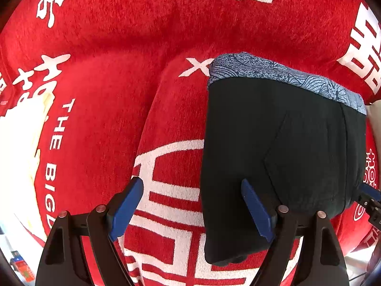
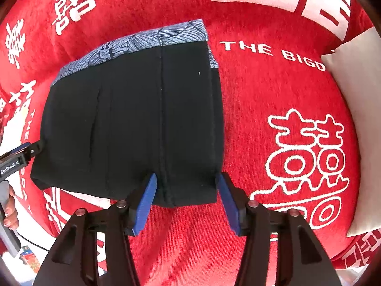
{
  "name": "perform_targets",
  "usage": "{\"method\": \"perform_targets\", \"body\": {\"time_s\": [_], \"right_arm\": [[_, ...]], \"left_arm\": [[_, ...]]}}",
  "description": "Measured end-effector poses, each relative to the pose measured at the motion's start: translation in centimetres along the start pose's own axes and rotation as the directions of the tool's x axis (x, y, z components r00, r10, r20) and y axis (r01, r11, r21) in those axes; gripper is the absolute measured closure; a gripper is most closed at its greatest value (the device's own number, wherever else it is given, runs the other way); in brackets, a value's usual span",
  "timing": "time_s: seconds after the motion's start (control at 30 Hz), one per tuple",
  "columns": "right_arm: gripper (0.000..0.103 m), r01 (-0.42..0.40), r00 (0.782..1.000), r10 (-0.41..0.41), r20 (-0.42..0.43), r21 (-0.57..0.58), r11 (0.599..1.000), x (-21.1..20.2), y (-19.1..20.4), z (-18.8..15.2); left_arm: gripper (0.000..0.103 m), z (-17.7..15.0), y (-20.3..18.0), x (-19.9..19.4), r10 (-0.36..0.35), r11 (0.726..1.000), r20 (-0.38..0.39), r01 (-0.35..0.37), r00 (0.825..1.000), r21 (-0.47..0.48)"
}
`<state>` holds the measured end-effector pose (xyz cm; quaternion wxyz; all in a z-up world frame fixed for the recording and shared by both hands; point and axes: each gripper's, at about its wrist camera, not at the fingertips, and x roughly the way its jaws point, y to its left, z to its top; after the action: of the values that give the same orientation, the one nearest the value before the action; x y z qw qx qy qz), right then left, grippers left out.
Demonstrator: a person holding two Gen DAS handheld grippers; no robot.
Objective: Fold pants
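Folded compact, the pants (image 2: 133,124) lie on the red blanket (image 2: 273,90), with left gripper (image 1: 194,211) and right gripper (image 2: 187,201) both spread apart at its near edge, apparently released.

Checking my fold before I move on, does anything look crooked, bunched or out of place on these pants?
Nothing stands out. The black pants lie folded flat on the red blanket, blue patterned waistband even, both grippers open.

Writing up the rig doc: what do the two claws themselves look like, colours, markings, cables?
Both match: the left claw and right claw have black angular linkage arms with round silver pins and blue finger pads. In the right wrist view, the left unit's body reads "GenRobot.AI" in white, with a grey handle and a thin black cable.
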<state>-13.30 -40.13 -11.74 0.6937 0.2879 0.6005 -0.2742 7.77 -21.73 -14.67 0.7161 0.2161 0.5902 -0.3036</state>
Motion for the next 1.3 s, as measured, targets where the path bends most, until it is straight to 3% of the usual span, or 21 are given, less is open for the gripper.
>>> {"method": "perform_targets", "body": {"time_s": [0.3,0.4,0.53,0.63,0.73,0.83,0.93,1.07,1.23,1.3], "right_arm": [[0.037,-0.064,0.998,0.065,-0.014,0.022,0.998,-0.5,-1.8,0.4],[0.037,-0.119,0.993,0.120,-0.010,0.034,0.992,-0.9,-2.7,0.8],[0.033,-0.226,0.974,0.225,0.019,0.066,0.972,-1.7,-4.7,1.8],[0.030,-0.317,0.949,0.315,0.036,0.112,0.942,-1.6,-6.8,3.0],[0.030,-0.388,0.922,0.383,0.059,0.165,0.907,-1.1,-8.8,4.1],[0.030,-0.469,0.882,0.467,0.060,0.201,0.860,0.1,-10.2,5.1],[0.030,-0.519,0.850,0.525,0.031,0.210,0.828,1.6,-10.3,5.5],[0.030,-0.554,0.823,0.567,-0.018,0.189,0.810,3.1,-10.5,6.0],[0.030,-0.618,0.771,0.634,-0.060,0.170,0.768,4.5,-10.6,6.2],[0.030,-0.646,0.746,0.663,-0.065,0.171,0.744,5.2,-10.5,6.5]], "left_arm": [[0.018,0.4,0.4,0.1,-0.023,1.000,-0.024,0.023,0.999,-0.005],[0.018,0.9,1.0,-0.2,-0.064,0.998,-0.031,0.063,0.997,-0.017],[0.018,2.0,2.0,-0.7,-0.173,0.985,-0.026,0.172,0.985,-0.021],[0.018,3.1,2.2,-0.7,-0.264,0.964,-0.044,0.264,0.963,-0.008],[0.018,4.3,2.1,0.2,-0.364,0.931,-0.085,0.365,0.927,-0.003],[0.018,5.3,1.9,1.6,-0.418,0.908,-0.124,0.420,0.900,-0.009],[0.018,5.9,1.8,3.1,-0.499,0.866,-0.156,0.500,0.853,-0.036],[0.018,6.1,1.6,4.7,-0.578,0.815,-0.197,0.575,0.792,-0.075],[0.018,6.3,0.8,5.7,-0.612,0.785,-0.236,0.615,0.755,-0.073],[0.018,6.4,0.3,6.4,-0.607,0.788,-0.251,0.611,0.754,-0.071]]}}
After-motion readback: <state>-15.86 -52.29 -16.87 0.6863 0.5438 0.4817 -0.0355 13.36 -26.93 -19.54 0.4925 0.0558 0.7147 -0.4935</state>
